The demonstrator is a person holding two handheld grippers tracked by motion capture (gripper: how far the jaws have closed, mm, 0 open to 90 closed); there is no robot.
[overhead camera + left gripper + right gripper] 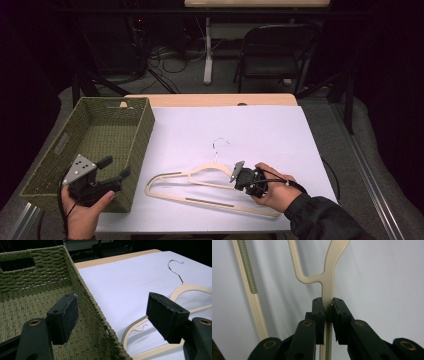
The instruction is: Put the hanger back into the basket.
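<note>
Over basket (107, 131) rim: L claw (114, 168) open.

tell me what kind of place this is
Probably a lab or studio set up for recording: a table under a white sheet, dark curtained surroundings, and floor cables beside a folding chair behind it.

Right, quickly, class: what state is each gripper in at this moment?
Left gripper: open, holding nothing, over the rim of the woven basket.
Right gripper: shut on the arm of the plastic clothes hanger.

No readable text, labels or numbers anywhere.
</note>
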